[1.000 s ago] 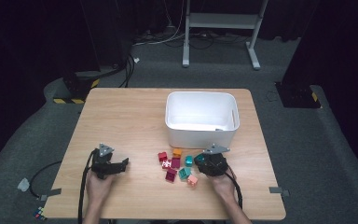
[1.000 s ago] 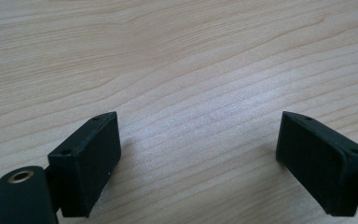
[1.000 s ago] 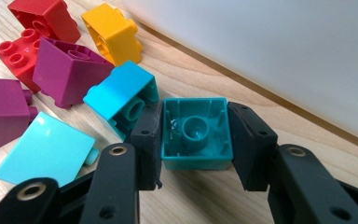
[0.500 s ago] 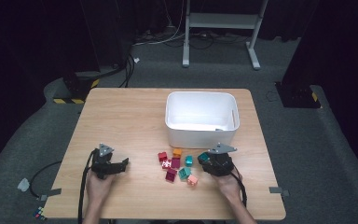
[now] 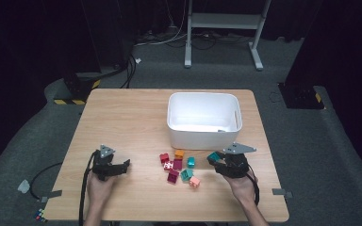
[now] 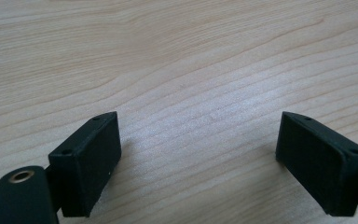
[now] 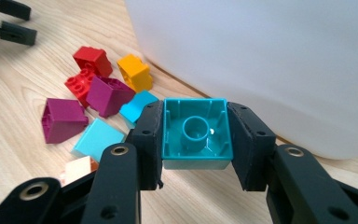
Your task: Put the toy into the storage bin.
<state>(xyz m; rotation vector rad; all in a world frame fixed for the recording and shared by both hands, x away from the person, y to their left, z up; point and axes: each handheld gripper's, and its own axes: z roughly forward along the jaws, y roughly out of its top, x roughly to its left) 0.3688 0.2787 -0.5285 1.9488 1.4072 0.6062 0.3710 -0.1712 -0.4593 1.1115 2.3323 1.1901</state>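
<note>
My right gripper (image 7: 195, 140) is shut on a teal brick (image 7: 196, 130), whose hollow underside faces the camera; in the high view this teal brick (image 5: 213, 157) hangs at the gripper's (image 5: 217, 161) tip, just in front of the white bin (image 5: 202, 136). Several loose bricks lie on the wooden table (image 5: 132, 117): red (image 7: 92, 59), orange (image 7: 134, 72), magenta (image 7: 108, 94), a second magenta (image 7: 63, 119), light blue (image 7: 98, 137) and pink (image 5: 194, 181). My left gripper (image 5: 122, 165) rests at the table's front left, open, its jaws wide apart over bare wood (image 6: 196, 144).
The white bin's wall (image 7: 270, 70) rises close behind the held brick. A metal stand (image 5: 224, 33) and cables sit on the dark floor beyond the table. The table's front edge is near both hands.
My right gripper has lifted the teal brick off the table and moved it right, away from the brick pile. The left gripper has stayed in place.
</note>
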